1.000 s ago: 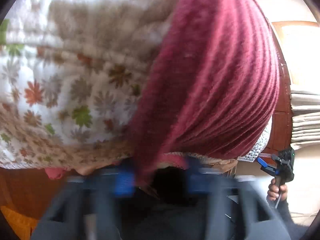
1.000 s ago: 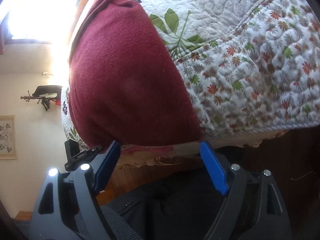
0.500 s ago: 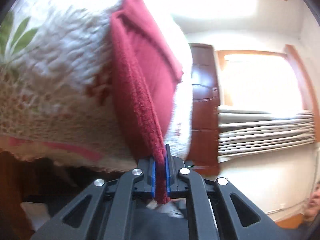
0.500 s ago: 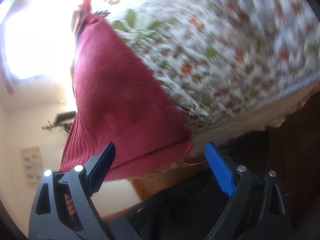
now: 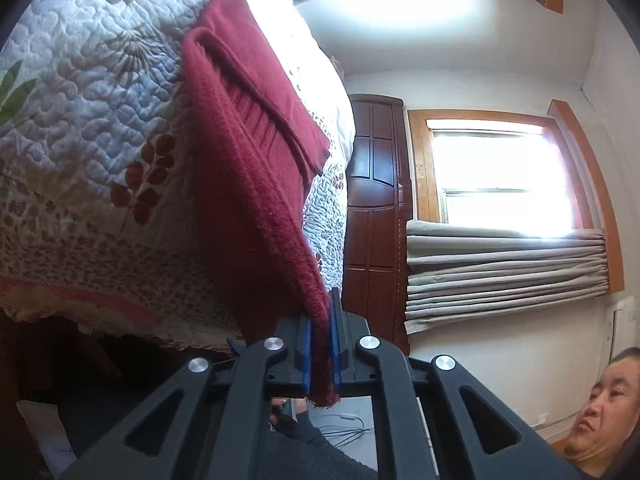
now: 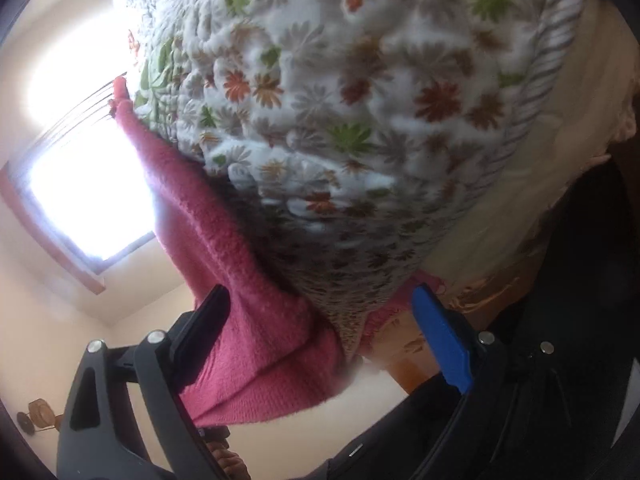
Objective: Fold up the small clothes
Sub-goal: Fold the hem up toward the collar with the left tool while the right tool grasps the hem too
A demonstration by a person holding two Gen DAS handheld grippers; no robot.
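Pinching red garment [image 5: 256, 184] edge, left hand-held gripper [image 5: 320, 344] clamped; right hand-held gripper [image 6: 320, 332] open w/ garment between.

Your left gripper [image 5: 320, 344] is black plastic with round silver screws and thin blue pads [image 5: 306, 350] on the insides of its fingers. Your right gripper [image 6: 326, 328] looks the same: black arms with cut-out holes, shiny screws, one bright blue pad [image 6: 442, 344]. You wear dark clothes.

The garment [image 5: 256, 168] lies on the quilt [image 5: 100, 152] of the bed, its near edge drawn off the bed's edge toward 6 o'clock into the left gripper [image 5: 320, 344]. A wardrobe [image 5: 376, 216] stands behind the bed at 3 o'clock, with a window [image 5: 500, 172] and a curtain [image 5: 504, 272] to its right. In the right wrist view the garment [image 6: 256, 304] hangs between the right gripper [image 6: 320, 344] fingers [image 6: 440, 340], at 7 o'clock of the quilt [image 6: 340, 120].
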